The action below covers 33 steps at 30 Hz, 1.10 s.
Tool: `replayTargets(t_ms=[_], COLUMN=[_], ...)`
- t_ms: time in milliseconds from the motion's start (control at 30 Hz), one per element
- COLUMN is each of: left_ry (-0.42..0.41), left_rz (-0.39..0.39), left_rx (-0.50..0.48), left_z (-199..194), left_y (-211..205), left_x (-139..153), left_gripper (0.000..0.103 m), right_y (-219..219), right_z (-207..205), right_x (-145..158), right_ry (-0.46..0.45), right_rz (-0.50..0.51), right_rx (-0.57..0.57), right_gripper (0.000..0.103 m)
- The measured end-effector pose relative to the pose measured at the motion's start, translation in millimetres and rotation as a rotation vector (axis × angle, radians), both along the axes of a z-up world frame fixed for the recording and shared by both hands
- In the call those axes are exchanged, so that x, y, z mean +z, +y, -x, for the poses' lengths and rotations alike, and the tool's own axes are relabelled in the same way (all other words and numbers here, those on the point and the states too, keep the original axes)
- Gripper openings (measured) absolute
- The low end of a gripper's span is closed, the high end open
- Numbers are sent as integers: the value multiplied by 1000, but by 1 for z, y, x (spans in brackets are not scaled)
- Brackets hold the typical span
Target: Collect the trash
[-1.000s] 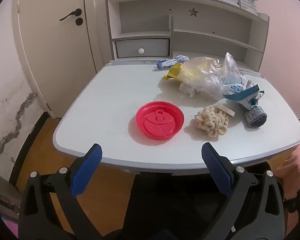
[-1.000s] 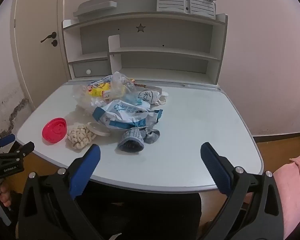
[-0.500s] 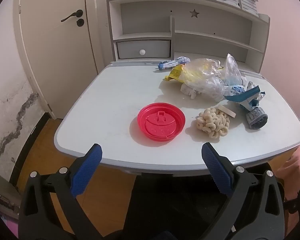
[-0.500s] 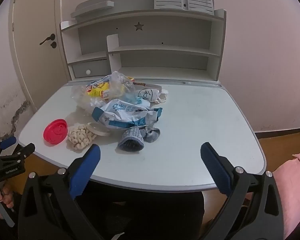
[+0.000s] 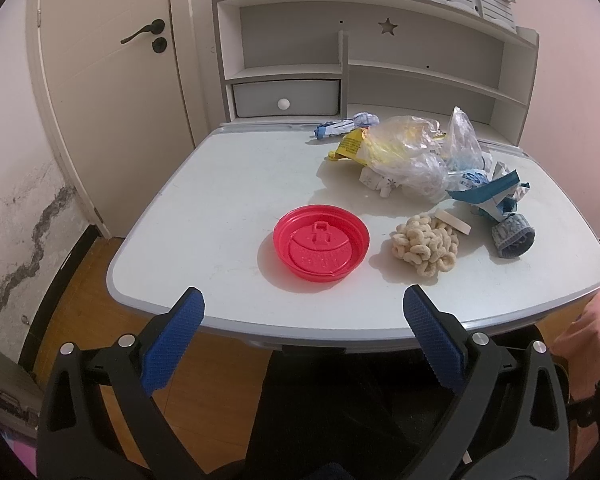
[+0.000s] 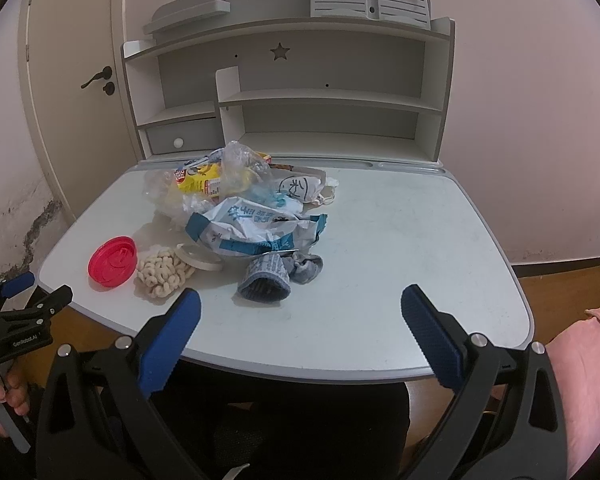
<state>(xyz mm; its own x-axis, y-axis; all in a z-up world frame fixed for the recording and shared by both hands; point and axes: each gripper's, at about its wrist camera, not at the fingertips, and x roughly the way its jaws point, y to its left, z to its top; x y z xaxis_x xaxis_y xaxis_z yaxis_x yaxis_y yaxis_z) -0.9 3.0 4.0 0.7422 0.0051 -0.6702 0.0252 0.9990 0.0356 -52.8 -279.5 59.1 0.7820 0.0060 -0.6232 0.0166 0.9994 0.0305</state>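
Trash lies on the white desk (image 5: pixel 220 200): a red plastic lid (image 5: pixel 321 242) (image 6: pixel 113 261), a clump of beige puffed rings (image 5: pixel 426 249) (image 6: pixel 162 274), a white tape roll (image 6: pixel 200 261), clear plastic bags over a yellow packet (image 5: pixel 404 148) (image 6: pixel 208 180), a blue-and-white wrapper (image 6: pixel 256 228) (image 5: pixel 488 192) and a grey sock (image 6: pixel 278 278) (image 5: pixel 512 236). My left gripper (image 5: pixel 303 303) is open, held off the desk's near edge in front of the lid. My right gripper (image 6: pixel 300 302) is open too, above the near edge just before the sock. Neither holds anything.
A white hutch (image 6: pixel 324 96) with shelves and a small drawer (image 5: pixel 286 98) stands at the back of the desk. A door (image 5: pixel 108 92) is on the left. The person's pink sleeve (image 6: pixel 580 364) is at the right, and a hand (image 6: pixel 4 396) holds the left gripper's handle.
Both grippers have drifted slightly; the desk and trash sit a little lower and nearer in the views. Nothing on the desk has moved and both stay open.
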Motion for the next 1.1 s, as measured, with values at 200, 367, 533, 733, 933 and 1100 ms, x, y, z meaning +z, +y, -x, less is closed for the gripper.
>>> replayTargets(t_ms=[200, 367, 533, 733, 933, 1100], left_ry=[0, 1, -1, 1, 1, 1], left_rz=[0, 1, -1, 1, -2, -2], left_rx=[0, 1, -1, 0, -2, -2], left_z=[0, 1, 1, 0, 0, 0], left_y=[0, 2, 0, 0, -1, -1], left_x=[0, 1, 1, 0, 0, -1], left_gripper=[97, 97, 97, 97, 97, 97], right_y=[-1, 1, 0, -2, 2, 2], right_z=[0, 0, 0, 0, 0, 0], right_x=[0, 0, 0, 1, 0, 0], right_ry=[2, 3, 1, 3, 8, 6], right_rz=[-2, -3, -4, -5, -3, -3], right_rx=[0, 1, 0, 4, 6, 8], right_gripper=[97, 97, 97, 97, 97, 97])
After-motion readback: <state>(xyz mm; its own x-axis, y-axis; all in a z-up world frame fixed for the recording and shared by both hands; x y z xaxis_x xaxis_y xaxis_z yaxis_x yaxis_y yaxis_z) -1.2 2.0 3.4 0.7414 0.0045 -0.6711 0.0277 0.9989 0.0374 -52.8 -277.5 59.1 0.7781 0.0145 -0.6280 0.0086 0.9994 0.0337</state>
